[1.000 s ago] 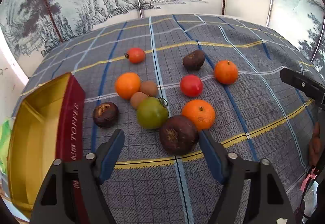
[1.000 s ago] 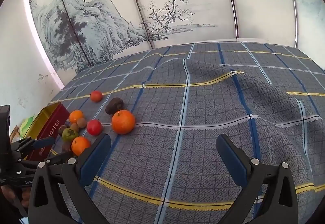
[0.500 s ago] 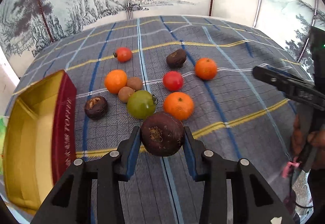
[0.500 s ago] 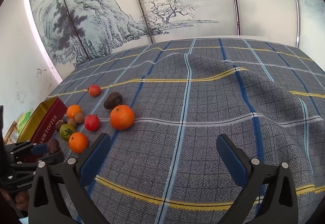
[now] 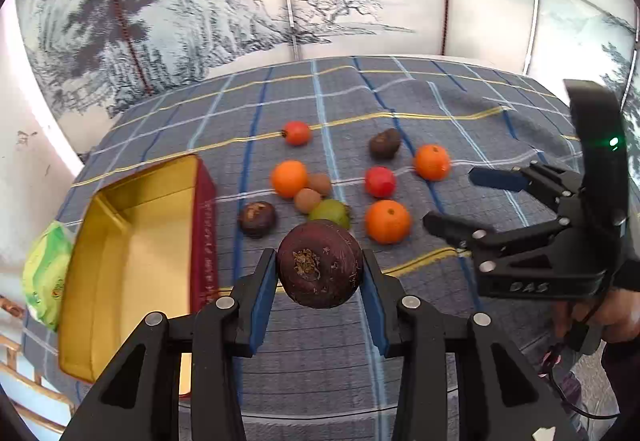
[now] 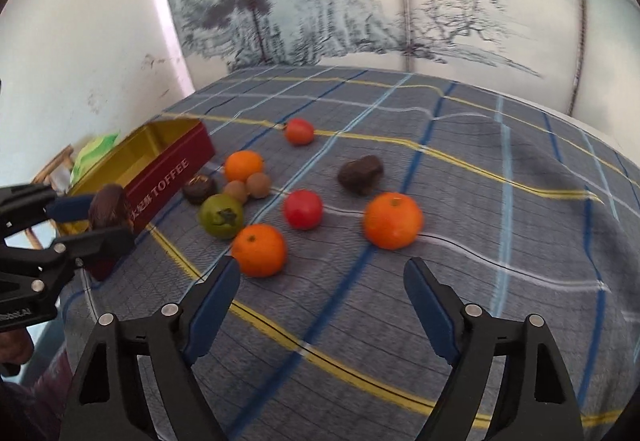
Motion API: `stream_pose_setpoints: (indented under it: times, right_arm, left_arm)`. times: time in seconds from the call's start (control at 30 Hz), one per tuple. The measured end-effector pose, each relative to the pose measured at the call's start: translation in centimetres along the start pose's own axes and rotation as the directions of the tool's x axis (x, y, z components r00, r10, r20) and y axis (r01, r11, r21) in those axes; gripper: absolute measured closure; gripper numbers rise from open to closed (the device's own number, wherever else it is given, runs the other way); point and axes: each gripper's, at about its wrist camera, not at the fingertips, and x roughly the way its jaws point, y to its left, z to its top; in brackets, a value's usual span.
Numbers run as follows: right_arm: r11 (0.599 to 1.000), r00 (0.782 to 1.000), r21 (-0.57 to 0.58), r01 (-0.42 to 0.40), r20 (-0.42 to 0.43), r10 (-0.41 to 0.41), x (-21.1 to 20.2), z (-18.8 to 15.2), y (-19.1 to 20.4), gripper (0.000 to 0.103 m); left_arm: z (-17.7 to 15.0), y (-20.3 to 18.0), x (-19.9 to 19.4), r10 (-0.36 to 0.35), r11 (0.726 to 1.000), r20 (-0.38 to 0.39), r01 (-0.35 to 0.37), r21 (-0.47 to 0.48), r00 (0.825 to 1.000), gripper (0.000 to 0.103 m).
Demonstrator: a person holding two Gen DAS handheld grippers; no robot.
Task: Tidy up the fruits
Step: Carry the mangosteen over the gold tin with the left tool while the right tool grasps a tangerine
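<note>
Holding a dark purple fruit between its blue pads, the left gripper carries it clear of the plaid cloth that covers the counter. In the left wrist view the fruit sits nearest the lens, pinched on both sides.

At about nine o'clock from it lies the gold-lined toffee tin, open and, as far as its visible floor shows, with nothing in it yet. So the sorting looks barely begun: this seems the first fruit on its way, and the tin is the likely place for it.

At three o'clock the right gripper comes in low over the cloth, its jaws closing with nothing between them. The nearest orange lies just ahead of its left pad, toward eleven o'clock in the right wrist view, so that may be its target.

Beyond, loose on the cloth:
- a green fruit and a small dark fruit close to the tin
- two small tan fruits, touching one another
- a red fruit and two more oranges
- a dark lumpy fruit
- farthest off, a small red-orange fruit

All ten of these are still to be gathered.
</note>
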Motion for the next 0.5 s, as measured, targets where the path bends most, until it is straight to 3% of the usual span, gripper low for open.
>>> stream_pose_setpoints:
  times: [0.5]
  right_arm:
    - [0.996, 0.993, -0.085, -0.002, -0.118, -0.008, 4.4, 0.4, 3.5, 0.035]
  left_arm:
    - [-0.2, 2.5, -0.6, 0.072, 0.996, 0.004, -0.072, -0.053, 0.997, 0.066]
